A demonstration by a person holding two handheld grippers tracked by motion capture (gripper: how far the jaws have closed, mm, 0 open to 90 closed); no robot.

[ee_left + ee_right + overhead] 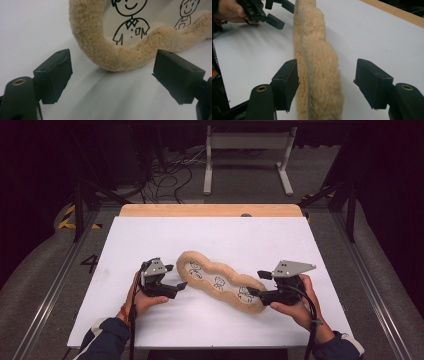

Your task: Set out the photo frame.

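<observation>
Fleece-rimmed mat [221, 282], long and lobed, cartoon figures printed inside; flat on white surface [150, 240]. Left gripper [175, 276]: wide open, just short of mat's near end. Right gripper [255, 283]: wide open, straddling opposite fleece rim, seemingly placed for a two-ended pinch.

the fleecy pouch [220, 281] lay slantwise mid-board, blocking the straight path between the left gripper [175, 276] and right gripper [256, 283]; bare white board [210, 235] lay open all around it.
</observation>
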